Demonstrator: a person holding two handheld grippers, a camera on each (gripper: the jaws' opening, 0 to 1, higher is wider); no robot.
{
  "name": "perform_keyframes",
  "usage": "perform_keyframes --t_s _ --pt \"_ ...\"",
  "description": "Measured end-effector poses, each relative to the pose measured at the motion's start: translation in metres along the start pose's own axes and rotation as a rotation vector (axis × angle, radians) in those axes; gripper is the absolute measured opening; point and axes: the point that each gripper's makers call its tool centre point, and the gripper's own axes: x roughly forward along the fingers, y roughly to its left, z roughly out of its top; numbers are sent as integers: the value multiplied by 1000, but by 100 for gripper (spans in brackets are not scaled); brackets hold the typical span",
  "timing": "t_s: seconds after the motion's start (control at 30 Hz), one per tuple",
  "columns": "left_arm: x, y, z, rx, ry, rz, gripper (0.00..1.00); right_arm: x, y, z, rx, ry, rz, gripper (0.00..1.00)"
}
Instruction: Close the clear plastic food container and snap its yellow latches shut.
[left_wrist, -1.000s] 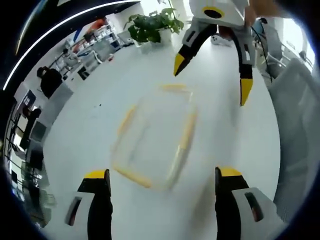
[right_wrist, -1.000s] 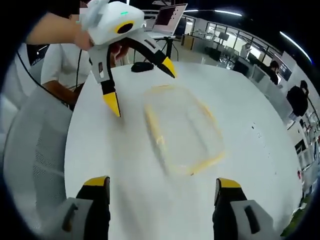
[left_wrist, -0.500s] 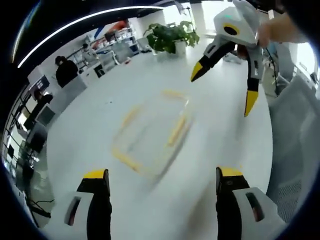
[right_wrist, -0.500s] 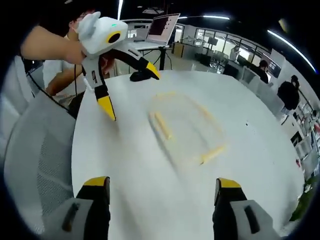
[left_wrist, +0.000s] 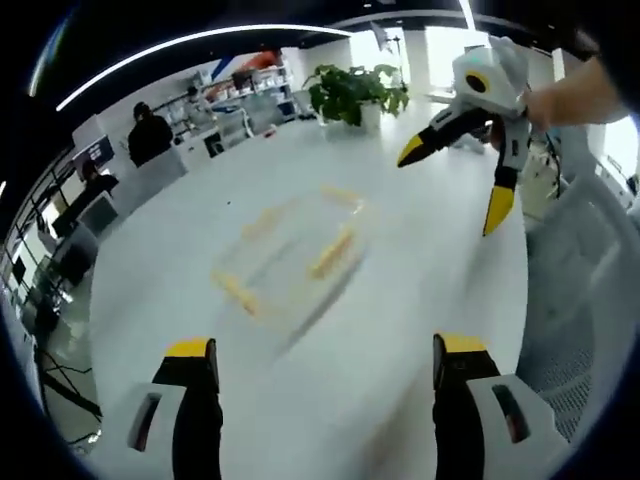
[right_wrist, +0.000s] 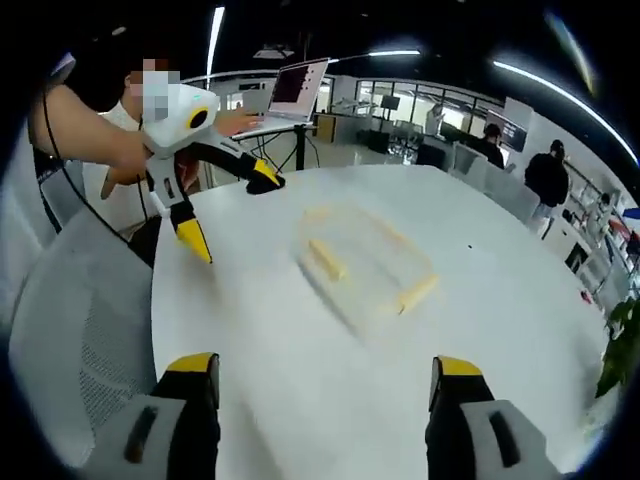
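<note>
No readable text, labels, brands or numbers anywhere. The laptop (right_wrist: 297, 88) beyond the far edge of the white table (right_wrist: 480, 330) has a lit screen, but its content is too blurred and small to make out. The clear container (right_wrist: 362, 265) on the table carries no legible marking; motion blur smears it in both views. Shelving behind the potted plant (left_wrist: 355, 93) at the table's far side holds coloured items, none with decipherable lettering. The monitors (left_wrist: 92, 153) off the table's left edge show nothing readable.
</note>
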Motion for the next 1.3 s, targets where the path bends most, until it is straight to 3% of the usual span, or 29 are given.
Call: perform_keyframes --t_s 0.27,0.6,1.03,1.3 --pt "-14 -12 -15 -65 -14 19 89 -13 11 -6 15 -26 -6 89" --pt "-36 -21 -23 -128 -60 58 92 -31 22 -10 36 -77 -43 89" --pt "-50 -41 -20 -178 -135 88 92 -51 32 -25 97 -114 -107 89" --pt "-54 -38 -22 -212 -159 108 92 -55 41 -32 125 -130 -136 87"
